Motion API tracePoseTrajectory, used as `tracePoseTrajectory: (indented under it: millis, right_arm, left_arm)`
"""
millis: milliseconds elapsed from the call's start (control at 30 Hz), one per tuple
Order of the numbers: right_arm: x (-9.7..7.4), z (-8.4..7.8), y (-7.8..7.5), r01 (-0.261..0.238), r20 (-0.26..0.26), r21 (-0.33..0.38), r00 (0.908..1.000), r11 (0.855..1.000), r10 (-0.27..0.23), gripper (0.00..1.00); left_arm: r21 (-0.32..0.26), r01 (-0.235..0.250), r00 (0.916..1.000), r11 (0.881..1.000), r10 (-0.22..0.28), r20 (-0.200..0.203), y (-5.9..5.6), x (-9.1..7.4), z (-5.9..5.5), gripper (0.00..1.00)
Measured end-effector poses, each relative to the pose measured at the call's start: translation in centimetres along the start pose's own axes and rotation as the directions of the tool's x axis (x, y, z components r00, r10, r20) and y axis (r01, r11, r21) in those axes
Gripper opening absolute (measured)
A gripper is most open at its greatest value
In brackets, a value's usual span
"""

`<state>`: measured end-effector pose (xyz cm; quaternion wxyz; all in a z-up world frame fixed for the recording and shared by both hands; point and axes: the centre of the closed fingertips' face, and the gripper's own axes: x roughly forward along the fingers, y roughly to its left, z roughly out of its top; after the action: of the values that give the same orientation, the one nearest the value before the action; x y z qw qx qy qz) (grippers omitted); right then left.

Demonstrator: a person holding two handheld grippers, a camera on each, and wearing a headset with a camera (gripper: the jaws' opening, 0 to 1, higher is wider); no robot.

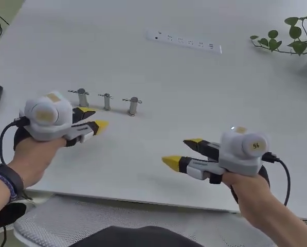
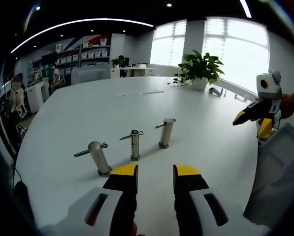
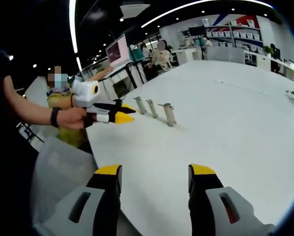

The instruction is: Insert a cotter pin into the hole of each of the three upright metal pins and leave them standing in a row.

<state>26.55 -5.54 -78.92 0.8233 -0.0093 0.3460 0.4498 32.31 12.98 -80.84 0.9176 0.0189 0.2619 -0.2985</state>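
Left claw (image 1: 97, 117) slightly open, right claw (image 1: 179, 150) wider, both empty; three upright pins (image 1: 107, 101), each holding a cotter pin (image 1: 75, 91), stand in a row just ahead of left claw.

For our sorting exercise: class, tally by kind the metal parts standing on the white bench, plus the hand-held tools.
Upright metal pins: 3
Cotter pins: 3
Tools, left tool and right tool: 2
Total: 8
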Motion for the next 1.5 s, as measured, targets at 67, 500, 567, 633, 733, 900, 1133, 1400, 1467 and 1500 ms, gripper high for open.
tracePoseTrajectory:
  millis: [67, 500, 567, 633, 733, 900, 1133, 1400, 1467, 1500]
  right_arm:
    - [0.0, 0.0, -0.1, -0.002, -0.002, -0.005, 1.0, 1.0, 0.002, 0.57]
    - [0.3, 0.2, -0.1, -0.019, -0.007, -0.018, 0.9998, 1.0, 0.019, 0.58]
    - [0.4, 0.3, -0.1, -0.024, -0.007, -0.02, 0.9997, 1.0, 0.024, 0.59]
    - [0.4, 0.2, 0.0, -0.026, -0.01, -0.021, 0.9996, 0.999, 0.026, 0.59]
    - [0.5, 0.1, 0.2, -0.034, -0.014, -0.023, 0.9993, 0.999, 0.034, 0.59]
    - [0.5, -0.3, 0.4, -0.041, -0.022, -0.024, 0.9989, 0.999, 0.041, 0.59]
    - [0.5, -0.5, 0.6, -0.046, -0.023, -0.026, 0.9987, 0.999, 0.045, 0.6]
    - [0.7, -0.5, 0.8, -0.05, -0.022, -0.026, 0.9985, 0.998, 0.05, 0.6]
    - [0.8, -0.5, 0.8, -0.051, -0.02, -0.026, 0.9985, 0.998, 0.051, 0.6]
    - [0.8, -0.5, 0.9, -0.052, -0.021, -0.025, 0.9985, 0.998, 0.051, 0.6]
  left_arm:
    - [0.004, 0.0, 1.0, 1.0, 0.0, 0.004, 0.1, -0.4, 0.2, 0.28]
    - [0.03, 0.008, 0.9999, 1.0, -0.008, 0.01, 0.5, -3.2, 0.8, 0.35]
    - [0.037, 0.008, 0.9999, 0.999, -0.008, 0.006, 0.6, -3.7, 0.6, 0.35]
    - [0.036, 0.004, 1.0, 0.999, -0.004, 0.005, 0.9, -4.3, 0.4, 0.36]
    - [0.037, 0.001, 1.0, 0.999, -0.001, 0.004, 1.0, -5.0, 0.2, 0.37]
    - [0.033, -0.002, 1.0, 0.999, 0.002, 0.002, 1.2, -5.9, -0.1, 0.39]
    - [0.023, -0.014, 0.9999, 1.0, 0.014, 0.002, 1.5, -7.1, -0.6, 0.43]
    - [0.011, -0.023, 0.9997, 1.0, 0.023, 0.006, 1.7, -7.4, -0.7, 0.45]
    - [0.009, -0.021, 0.9998, 1.0, 0.021, 0.007, 1.6, -7.4, -0.7, 0.45]
    - [0.012, -0.022, 0.9997, 1.0, 0.022, 0.007, 1.6, -7.5, -0.7, 0.45]
